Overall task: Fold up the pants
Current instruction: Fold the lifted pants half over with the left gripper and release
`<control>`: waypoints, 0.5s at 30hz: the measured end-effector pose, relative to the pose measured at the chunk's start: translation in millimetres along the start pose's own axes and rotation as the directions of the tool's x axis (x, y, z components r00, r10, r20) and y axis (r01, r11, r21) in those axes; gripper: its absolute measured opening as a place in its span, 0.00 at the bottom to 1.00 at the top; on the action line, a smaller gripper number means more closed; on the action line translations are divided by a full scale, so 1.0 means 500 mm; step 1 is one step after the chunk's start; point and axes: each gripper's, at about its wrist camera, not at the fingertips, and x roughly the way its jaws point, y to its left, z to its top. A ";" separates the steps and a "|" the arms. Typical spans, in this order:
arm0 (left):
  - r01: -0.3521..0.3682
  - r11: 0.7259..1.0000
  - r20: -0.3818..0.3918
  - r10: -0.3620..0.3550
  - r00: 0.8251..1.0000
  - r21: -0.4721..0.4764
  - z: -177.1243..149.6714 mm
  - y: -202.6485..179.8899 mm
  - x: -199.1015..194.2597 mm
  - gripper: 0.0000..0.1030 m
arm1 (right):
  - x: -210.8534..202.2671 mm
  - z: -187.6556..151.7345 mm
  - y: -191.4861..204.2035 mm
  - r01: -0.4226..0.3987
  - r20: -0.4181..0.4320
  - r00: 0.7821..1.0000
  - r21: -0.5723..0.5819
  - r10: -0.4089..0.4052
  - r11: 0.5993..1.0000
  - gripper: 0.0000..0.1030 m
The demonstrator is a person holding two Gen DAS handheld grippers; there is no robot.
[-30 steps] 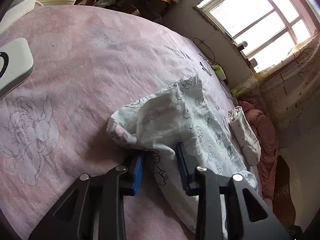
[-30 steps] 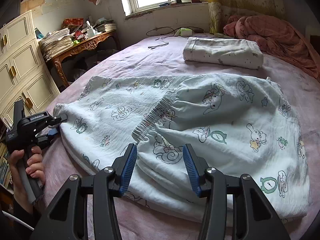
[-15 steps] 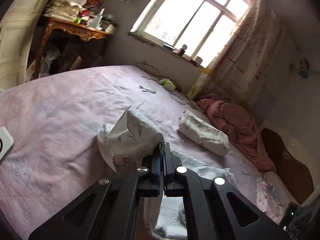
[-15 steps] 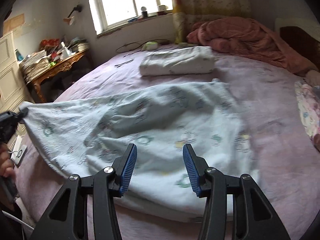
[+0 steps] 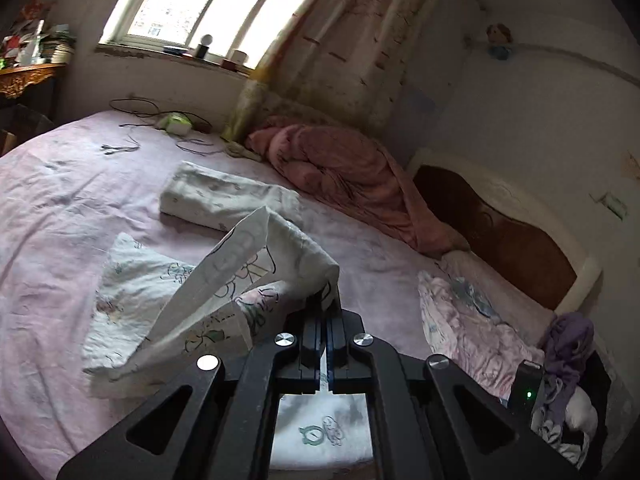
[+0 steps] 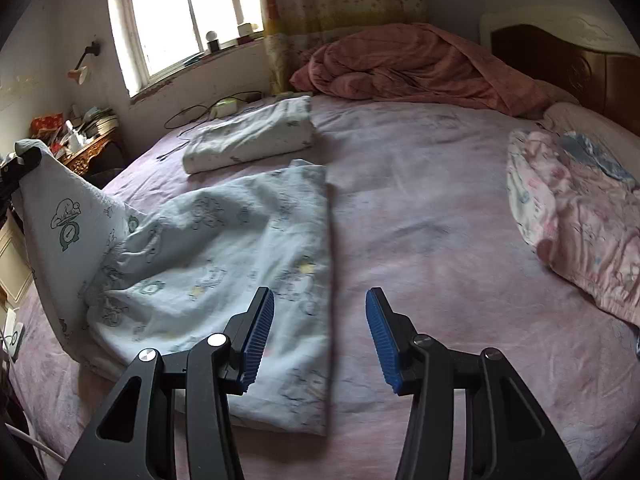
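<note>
Pale blue pants [image 6: 224, 248] printed with cartoon animals lie on the pink bedsheet [image 6: 420, 208]. My left gripper [image 5: 325, 302] is shut on one end of the pants [image 5: 256, 276] and holds it lifted above the bed, the cloth draping down to the left. In the right wrist view that same gripper [image 6: 24, 160] shows at the far left edge with the raised corner hanging from it. My right gripper [image 6: 320, 320] stands open above the pants' right edge, nothing between its blue pads [image 6: 260, 332].
A folded white garment [image 6: 252, 136] lies beyond the pants. A rumpled red quilt [image 6: 408, 68] fills the far side near the headboard [image 6: 560, 52]. A pink printed pile [image 6: 572, 208] lies at the right. Cables and a small box [image 5: 174, 122] sit near the window wall.
My left gripper shut on the pants' end, then lifted and swung it over the bed. My right gripper, still open, moved right to the pants' right edge.
</note>
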 end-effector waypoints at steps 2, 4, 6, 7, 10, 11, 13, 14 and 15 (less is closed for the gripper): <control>0.024 0.999 -0.053 -0.021 0.998 0.041 -0.034 -0.040 0.039 0.01 | 0.001 -0.001 -0.030 0.004 -0.003 1.000 0.039 -0.004 0.999 0.48; 0.041 0.997 -0.107 -0.035 0.994 0.058 -0.071 -0.067 0.075 0.01 | 0.002 0.000 -0.053 0.000 -0.005 1.000 0.078 0.001 0.997 0.48; 0.058 0.997 -0.169 -0.048 0.984 0.055 -0.107 -0.089 0.113 0.01 | -0.001 0.002 -0.072 -0.005 0.001 1.000 0.106 0.004 0.994 0.48; 0.059 0.997 -0.196 -0.049 0.979 0.049 -0.123 -0.098 0.130 0.01 | -0.003 0.004 -0.080 -0.002 0.007 1.000 0.113 0.001 0.994 0.48; 0.086 0.996 -0.255 -0.073 0.964 0.040 -0.164 -0.120 0.161 0.01 | -0.006 0.004 -0.094 0.017 0.016 1.000 0.120 -0.019 0.993 0.48; 0.095 0.995 -0.267 -0.080 0.960 0.042 -0.175 -0.126 0.166 0.01 | -0.005 0.003 -0.100 0.021 0.015 1.000 0.127 -0.023 0.992 0.48; 0.098 0.993 -0.292 -0.075 0.954 0.063 -0.195 -0.136 0.178 0.01 | 0.000 -0.001 -0.110 0.019 0.005 1.000 0.143 -0.020 0.990 0.48; 0.095 0.992 -0.301 -0.068 0.951 0.077 -0.207 -0.138 0.182 0.01 | 0.003 -0.003 -0.114 0.016 -0.002 1.000 0.151 -0.016 0.988 0.48; 0.090 0.992 -0.311 -0.058 0.949 0.090 -0.217 -0.141 0.186 0.01 | 0.007 -0.005 -0.117 0.010 -0.010 1.000 0.159 -0.009 0.987 0.48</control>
